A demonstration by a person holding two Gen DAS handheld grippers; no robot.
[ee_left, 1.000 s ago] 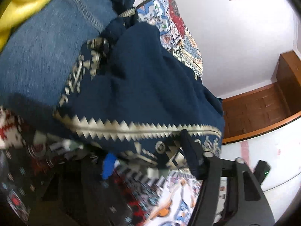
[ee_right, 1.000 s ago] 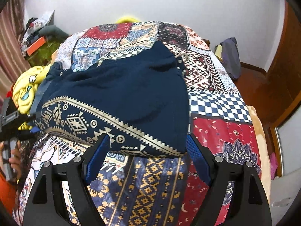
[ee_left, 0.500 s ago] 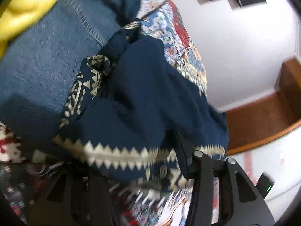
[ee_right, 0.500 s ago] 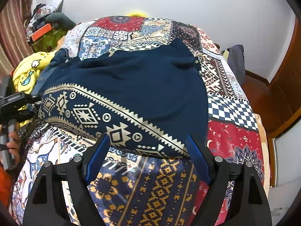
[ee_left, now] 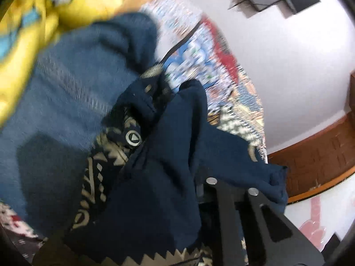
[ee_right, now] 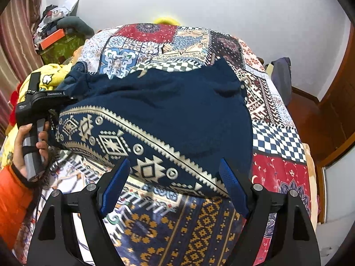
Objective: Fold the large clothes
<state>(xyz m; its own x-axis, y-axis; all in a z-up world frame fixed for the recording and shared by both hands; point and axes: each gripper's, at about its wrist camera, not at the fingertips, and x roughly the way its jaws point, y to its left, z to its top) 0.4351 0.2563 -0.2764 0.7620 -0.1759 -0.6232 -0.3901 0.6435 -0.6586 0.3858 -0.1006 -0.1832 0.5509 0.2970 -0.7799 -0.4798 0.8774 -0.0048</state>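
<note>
A patchwork bedspread (ee_right: 277, 137) covers the bed. On it lies a navy garment (ee_right: 177, 110) with a cream geometric border, bunched at its left edge against a denim piece (ee_left: 66, 88) and a yellow cloth (ee_right: 51, 77). The right tool (ee_right: 175, 188) hovers spread over the garment's near hem. The left tool (ee_right: 66, 98) is buried in the garment's left edge; its grip cannot be told.
</note>
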